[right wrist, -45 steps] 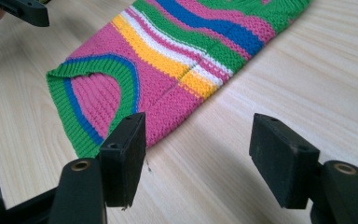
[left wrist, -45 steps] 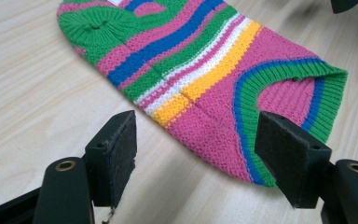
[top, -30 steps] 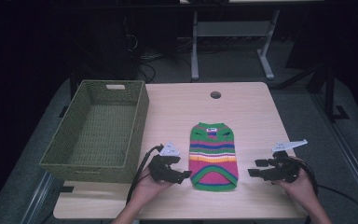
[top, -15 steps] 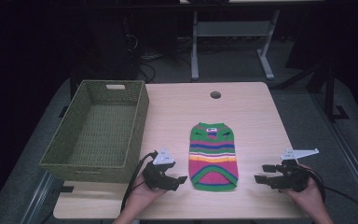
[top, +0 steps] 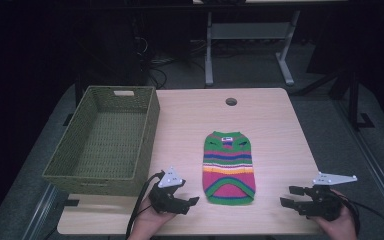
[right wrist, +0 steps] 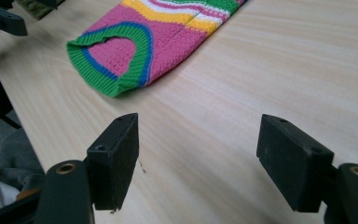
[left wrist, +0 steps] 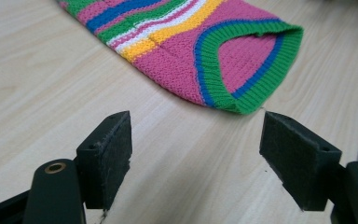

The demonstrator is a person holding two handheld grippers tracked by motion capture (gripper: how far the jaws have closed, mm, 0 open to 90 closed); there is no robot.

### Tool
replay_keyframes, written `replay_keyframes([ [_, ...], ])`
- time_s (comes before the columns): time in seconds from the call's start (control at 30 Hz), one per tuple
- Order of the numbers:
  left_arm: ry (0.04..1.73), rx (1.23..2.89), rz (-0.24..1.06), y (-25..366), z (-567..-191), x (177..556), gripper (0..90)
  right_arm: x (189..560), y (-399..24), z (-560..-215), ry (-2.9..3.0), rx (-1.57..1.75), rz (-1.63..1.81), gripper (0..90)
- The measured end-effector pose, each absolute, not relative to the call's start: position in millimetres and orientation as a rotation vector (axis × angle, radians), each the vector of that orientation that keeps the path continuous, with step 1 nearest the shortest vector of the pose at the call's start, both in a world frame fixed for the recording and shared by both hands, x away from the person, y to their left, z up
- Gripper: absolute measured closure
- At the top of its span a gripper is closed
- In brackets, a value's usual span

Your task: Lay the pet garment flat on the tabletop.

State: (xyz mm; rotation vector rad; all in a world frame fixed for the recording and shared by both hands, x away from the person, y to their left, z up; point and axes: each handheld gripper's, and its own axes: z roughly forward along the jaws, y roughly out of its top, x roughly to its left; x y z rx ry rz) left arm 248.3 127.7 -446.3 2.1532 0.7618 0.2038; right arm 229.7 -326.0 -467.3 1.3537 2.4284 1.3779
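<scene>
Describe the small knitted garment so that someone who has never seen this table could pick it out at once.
On the pale wooden table, right of the green woven basket, the striped sweater lies flat near the front edge, between the left gripper and the right gripper. It is the one soft, many-coloured thing there: green ribbed edges with pink, yellow, white and blue bands.

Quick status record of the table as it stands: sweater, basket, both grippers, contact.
sweater: striped knit sweater flat on the table, green hem toward the person
basket: green woven basket at the table's left, nothing in it
left gripper: left gripper jaws open, low over the table beside the hem's left corner
right gripper: right gripper jaws open, farther off at the sweater's right
contact: neither gripper touches the sweater
</scene>
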Motion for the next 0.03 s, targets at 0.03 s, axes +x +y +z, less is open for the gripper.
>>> replay_keyframes([
  [0.03, 0.751, 2.158, 0.223, 127.0, -445.9, 247.8, 24.4, 226.4, -327.2, -469.4, 2.422, 1.359, 1.412, 29.2],
])
